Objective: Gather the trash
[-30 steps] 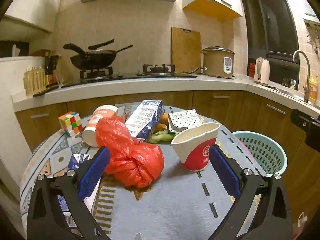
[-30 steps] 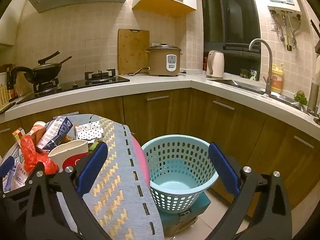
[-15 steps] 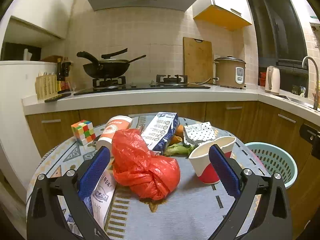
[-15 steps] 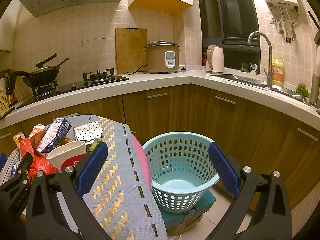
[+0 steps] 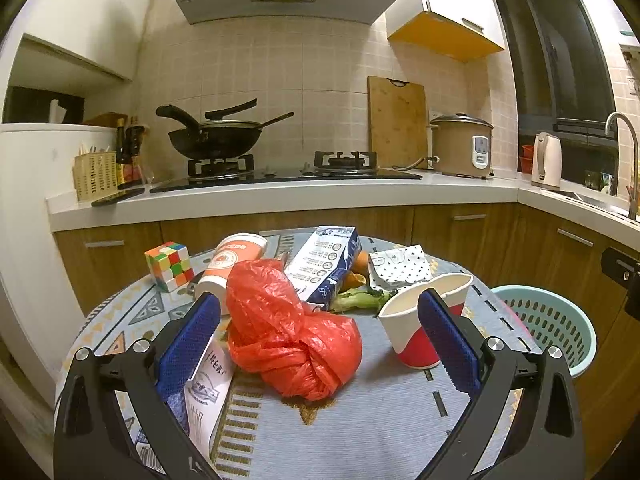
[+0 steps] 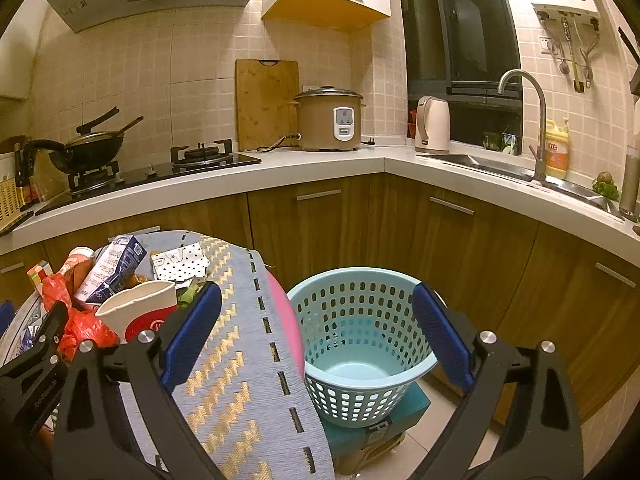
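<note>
Left wrist view: close over table point(image 5: 360, 420), facing stove. Right wrist view: beside table edge, facing basket point(image 6: 360, 344). Shared: table, basket, counter.

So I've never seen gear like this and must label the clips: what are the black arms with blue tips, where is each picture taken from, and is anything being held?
They are hand-held grippers; a person carries one in each hand, with a fisheye camera looking along its blue fingers. The left gripper faces a round table with a red plastic bag, a red paper cup, a milk carton, an orange cup and a puzzle cube. The right gripper faces an empty blue basket beside the table. Both are open, holding nothing.
</note>
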